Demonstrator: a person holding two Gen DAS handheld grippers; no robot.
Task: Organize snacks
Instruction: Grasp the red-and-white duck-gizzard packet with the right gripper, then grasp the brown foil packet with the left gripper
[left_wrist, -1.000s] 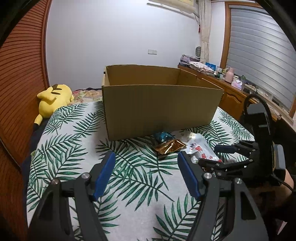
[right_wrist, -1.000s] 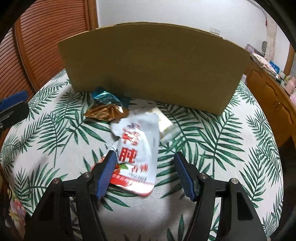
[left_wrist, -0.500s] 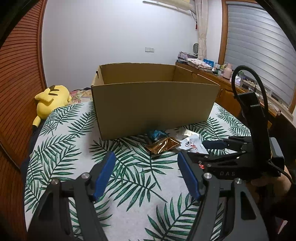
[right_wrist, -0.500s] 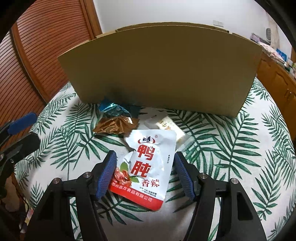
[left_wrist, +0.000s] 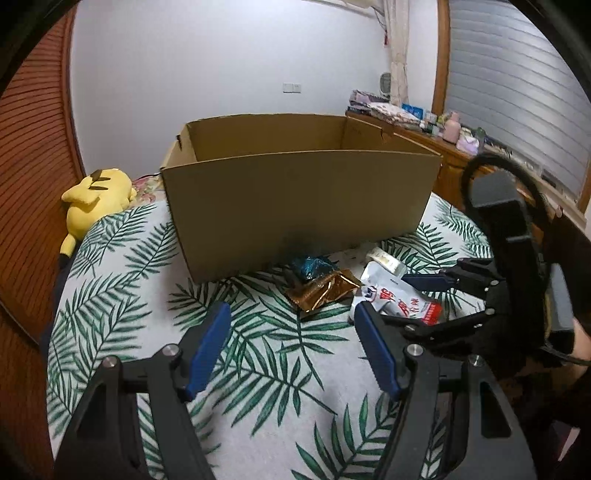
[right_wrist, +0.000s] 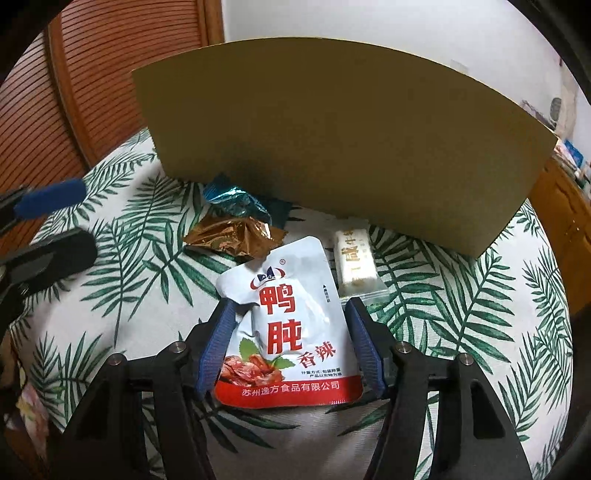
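Right wrist view showed, lowest in the frame, the right gripper (right_wrist: 290, 350) with its jaws spread wide on either side of the white-and-red pouch (right_wrist: 288, 328), which lay flat on the palm-leaf cloth (right_wrist: 461, 314) at lower centre; whether the pads already touched the pouch edges could not be told. The pouch looked light, soft and slick, likely to buckle if squeezed across its width, so its stiffer sealed bottom edge or a side seam seemed the better hold. Just above it sat a pale wrapped bar (right_wrist: 354, 262) to the right, a crumpled gold wrapper (right_wrist: 232, 236) to the left, and a blue foil wrapper (right_wrist: 236, 199) higher still, close against the cardboard box (right_wrist: 351, 147). In the left wrist view the left gripper (left_wrist: 291, 347) hung with jaws apart and nothing between them, and the box (left_wrist: 295, 206) at centre stood open-topped; the visible part of its interior showed no snacks, its floor being hidden.
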